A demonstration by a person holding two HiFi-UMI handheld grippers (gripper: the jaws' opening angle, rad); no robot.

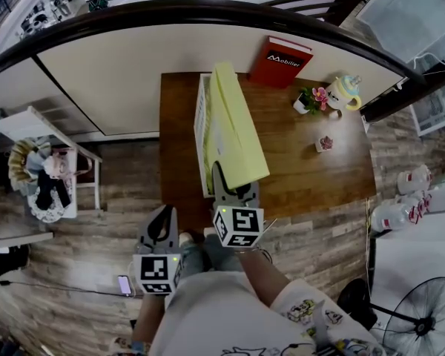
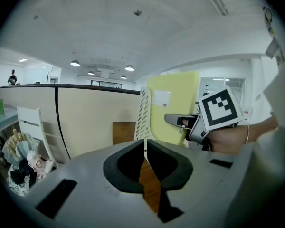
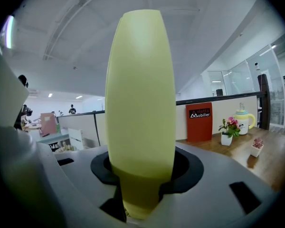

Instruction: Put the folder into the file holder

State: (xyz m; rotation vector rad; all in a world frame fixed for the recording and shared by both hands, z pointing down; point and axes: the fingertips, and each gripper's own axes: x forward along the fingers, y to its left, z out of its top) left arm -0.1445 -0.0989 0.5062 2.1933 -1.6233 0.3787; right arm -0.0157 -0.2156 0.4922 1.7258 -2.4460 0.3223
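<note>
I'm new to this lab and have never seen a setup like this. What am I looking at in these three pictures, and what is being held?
There is no robot here: a person holds a two-jaw gripper in each hand. The head view comes from a camera on the person's head, looking down at a wooden table. The other two views come from cameras riding on each gripper, looking along its jaws.

The right gripper is shut on a yellow folder, held tilted right beside a white file holder. The left gripper holds nothing; its jaws are together, and it is off the table's near edge.

Also on the table are a red book standing at the back, a small flower pot, a yellow-green jug and a tiny pot.
</note>
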